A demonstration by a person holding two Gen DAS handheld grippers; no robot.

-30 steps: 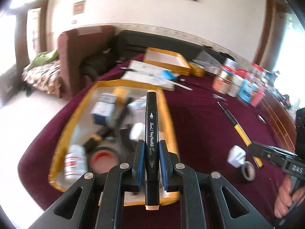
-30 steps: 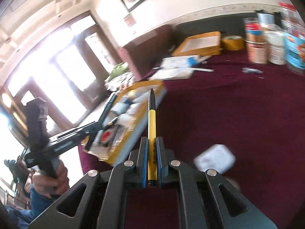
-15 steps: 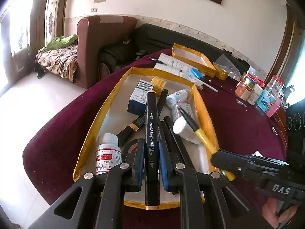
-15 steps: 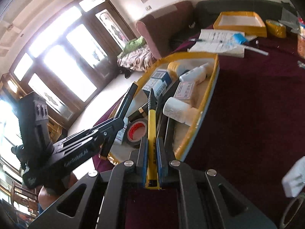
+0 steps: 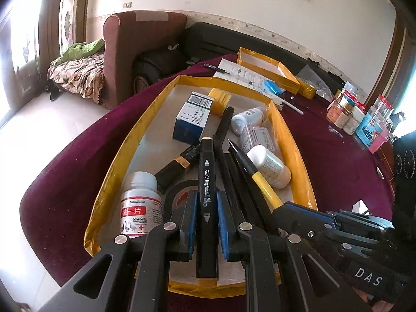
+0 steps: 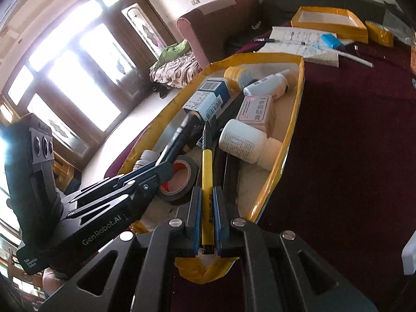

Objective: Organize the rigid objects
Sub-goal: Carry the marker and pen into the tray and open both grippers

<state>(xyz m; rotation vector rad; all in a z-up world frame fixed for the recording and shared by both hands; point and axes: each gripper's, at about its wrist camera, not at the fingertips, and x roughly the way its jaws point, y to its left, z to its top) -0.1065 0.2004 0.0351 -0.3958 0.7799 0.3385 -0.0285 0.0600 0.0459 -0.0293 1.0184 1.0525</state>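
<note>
My left gripper [image 5: 206,209] is shut on a black marker [image 5: 206,171] and holds it over the near end of the yellow-edged tray [image 5: 124,153]. My right gripper [image 6: 207,209] is shut on a yellow and black pen [image 6: 207,166], also over the tray's near end [image 6: 283,153], just right of the left gripper. The pen shows in the left wrist view [image 5: 256,174]. In the tray lie a blue and white box [image 5: 193,115], white bottles [image 5: 270,166], a pill bottle [image 5: 139,204], a tape roll [image 6: 179,179] and black pens.
The tray sits on a maroon tablecloth [image 5: 338,161]. Behind it are papers [image 5: 244,75], a smaller yellow box [image 5: 267,69] and a white pen. Jars and cartons [image 5: 356,115] stand at the far right. A sofa and armchair [image 5: 135,52] stand beyond the table.
Both grippers have moved from the open tablecloth to above the tray's near end and lowered toward it. Each still holds its pen.
</note>
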